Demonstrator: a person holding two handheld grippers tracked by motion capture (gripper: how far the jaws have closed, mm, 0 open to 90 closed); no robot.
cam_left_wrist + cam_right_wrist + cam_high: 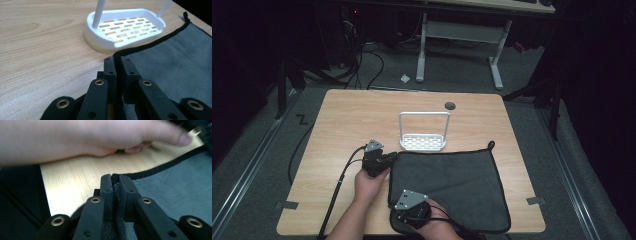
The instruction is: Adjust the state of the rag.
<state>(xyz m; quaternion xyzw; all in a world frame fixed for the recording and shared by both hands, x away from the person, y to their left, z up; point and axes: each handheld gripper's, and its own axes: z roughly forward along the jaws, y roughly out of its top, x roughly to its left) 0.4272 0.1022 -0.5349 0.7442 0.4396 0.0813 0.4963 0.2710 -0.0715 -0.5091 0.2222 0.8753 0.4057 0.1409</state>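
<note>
The left gripper (381, 161) is clamped on the far-left corner of the dark grey cloth (452, 185), its jaws pinching the black hemmed edge. The right gripper (412, 212) grips the near-left edge of the same cloth, jaws pressed tight on the pile. The cloth lies flat on the wooden table (347, 125), spreading to the right of both grippers. Just beyond its far edge stands a white slotted rack (423, 142). In the right gripper view the left hand (82, 140) looms blurred above the jaws, and the cloth's near edge is cut off in the high view.
</note>
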